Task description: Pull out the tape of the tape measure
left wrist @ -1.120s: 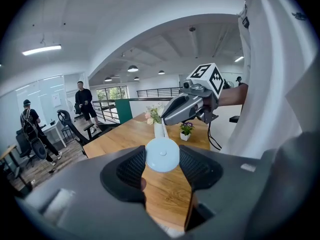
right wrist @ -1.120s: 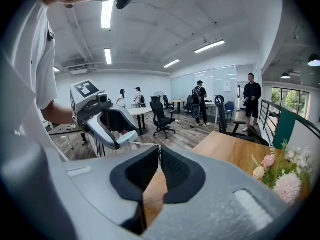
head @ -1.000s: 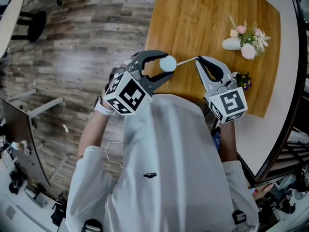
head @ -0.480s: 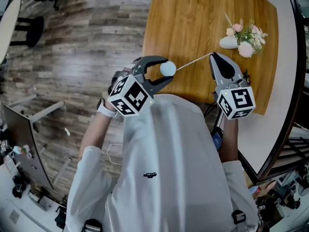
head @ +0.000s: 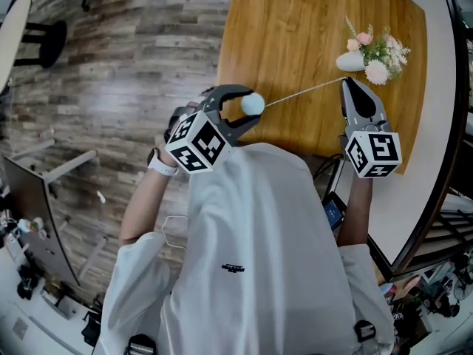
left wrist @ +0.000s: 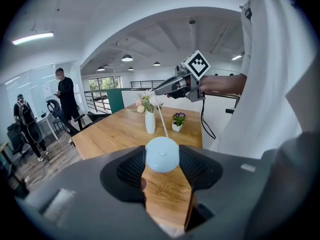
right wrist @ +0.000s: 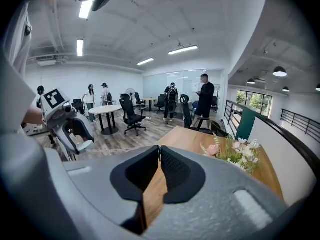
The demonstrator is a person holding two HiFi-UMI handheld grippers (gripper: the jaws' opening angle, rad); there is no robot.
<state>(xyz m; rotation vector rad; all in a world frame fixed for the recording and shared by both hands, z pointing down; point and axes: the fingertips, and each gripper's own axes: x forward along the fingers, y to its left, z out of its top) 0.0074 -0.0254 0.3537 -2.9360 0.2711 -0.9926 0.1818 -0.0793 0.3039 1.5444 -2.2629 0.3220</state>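
The left tool (head: 251,106) clamps the round tape measure (left wrist: 161,154) over the counter (head: 295,28) edge. The right tool (head: 347,81), pinched shut on the tape (head: 303,92), has moved further right, so more tape is out than before and the pull looks well under way.

Surfaces: tape measure (left wrist: 161,154) is smooth pale-blue plastic, low sheen; tape (head: 303,93) thin, pale, matt. Left gripper (head: 253,104) and right gripper (right wrist: 159,150) shells are matt grey plastic, pads (left wrist: 129,167) black with a fine ribbed texture. Table (head: 295,35) – warm wood, clear grain, satin finish. Floor (head: 126,72) – grey wood-look planks, rough-looking grain. Vase (head: 349,63) glossy white. Shirt (head: 259,242) plain white cloth.
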